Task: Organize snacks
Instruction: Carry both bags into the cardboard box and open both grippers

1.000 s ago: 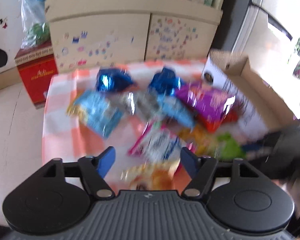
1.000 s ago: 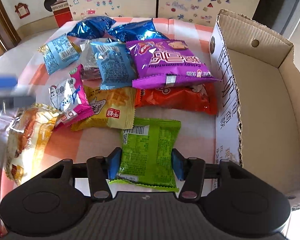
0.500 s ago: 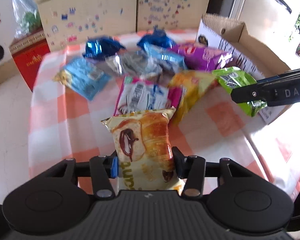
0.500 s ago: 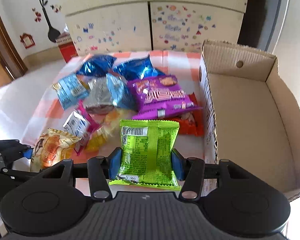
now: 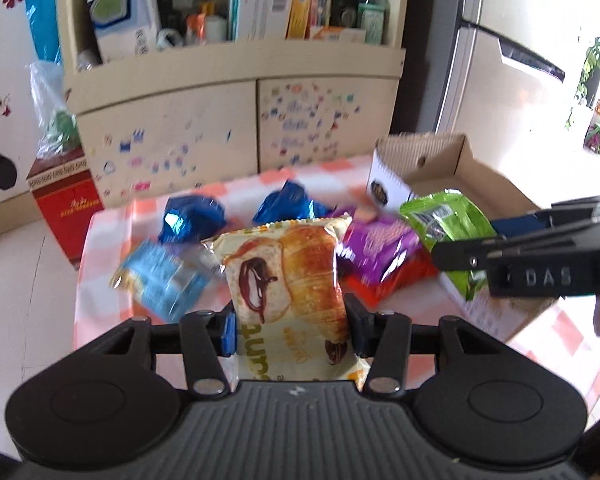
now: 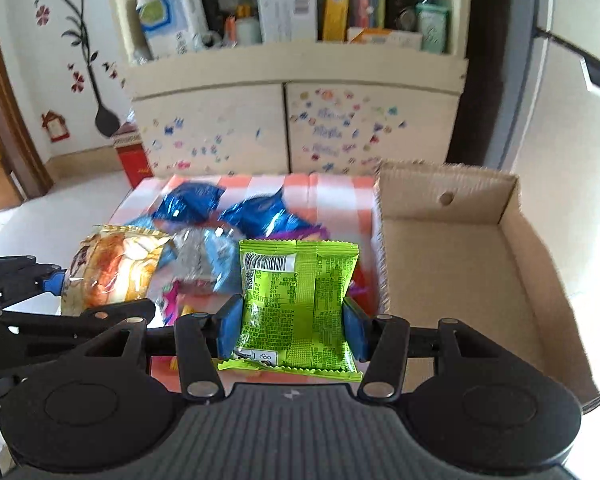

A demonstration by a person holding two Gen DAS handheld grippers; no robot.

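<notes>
The cardboard box (image 6: pixel 460 280) sits open and empty at the right end of the checked counter (image 6: pixel 332 192), its near wall just beside the loose heap of snack packets (image 5: pixel 380 248). Both grippers are raised above that heap, each carrying 1 packet. The right gripper (image 6: pixel 292 328) has its fingers pinching a green packet (image 6: pixel 296 296) by its side edges, near the box's left wall. The left gripper (image 5: pixel 290 332) has its fingers clamped on a croissant packet (image 5: pixel 288 280), over the heap's left part. The step in hand looks like the carry. Next, each packet needs swinging right over the box, lowering inside, then releasing, green first to avoid crossing.
</notes>
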